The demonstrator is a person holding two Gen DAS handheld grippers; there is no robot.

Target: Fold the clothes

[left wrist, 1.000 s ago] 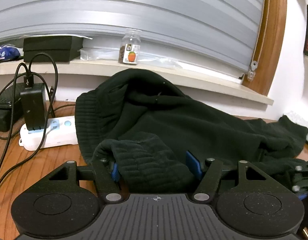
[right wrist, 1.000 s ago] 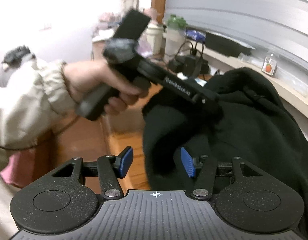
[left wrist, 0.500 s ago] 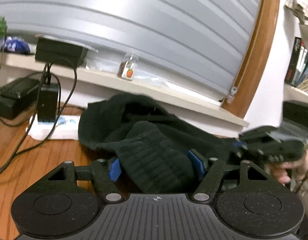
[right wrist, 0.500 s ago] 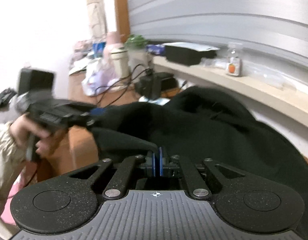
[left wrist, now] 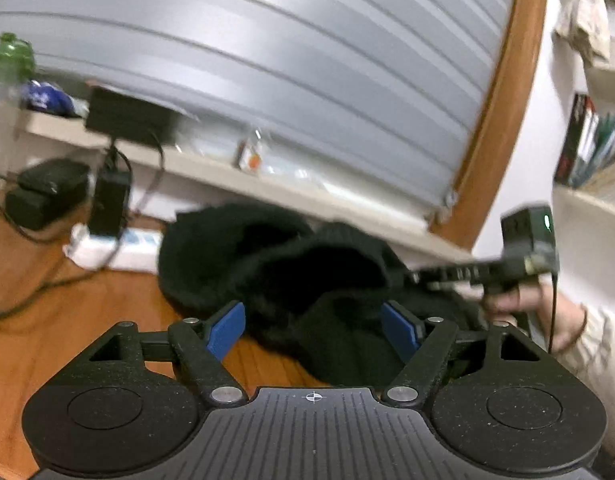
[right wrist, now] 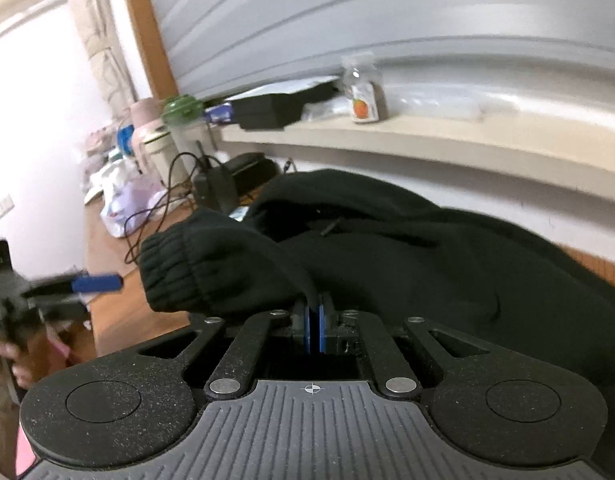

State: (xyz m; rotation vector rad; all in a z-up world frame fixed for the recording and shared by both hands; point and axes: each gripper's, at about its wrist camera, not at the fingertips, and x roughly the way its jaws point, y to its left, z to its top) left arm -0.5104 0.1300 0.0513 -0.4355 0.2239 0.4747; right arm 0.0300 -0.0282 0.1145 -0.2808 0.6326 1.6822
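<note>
A black sweatshirt [left wrist: 275,264] lies bunched on the wooden table [left wrist: 47,320]; it also fills the right wrist view [right wrist: 427,256]. My left gripper [left wrist: 313,326] is open, its blue pads apart, with a fold of the garment lying low between them. My right gripper [right wrist: 315,320] is shut on the sweatshirt near a ribbed cuff [right wrist: 175,276] that hangs to its left. The right gripper also shows in the left wrist view [left wrist: 467,272], held by a hand. The left gripper shows blurred in the right wrist view [right wrist: 79,286].
A white power strip [left wrist: 115,250] with a black charger [left wrist: 109,204] and cables sits at the table's back left. A windowsill [right wrist: 427,140] holds a small jar [right wrist: 365,94] and a black box [right wrist: 275,110]. Bottles and bags [right wrist: 147,152] stand far left.
My left gripper has let go of the ribbed fabric and drawn back, its jaws now wide. My right gripper closed on the sweatshirt and holds the sleeve up.
</note>
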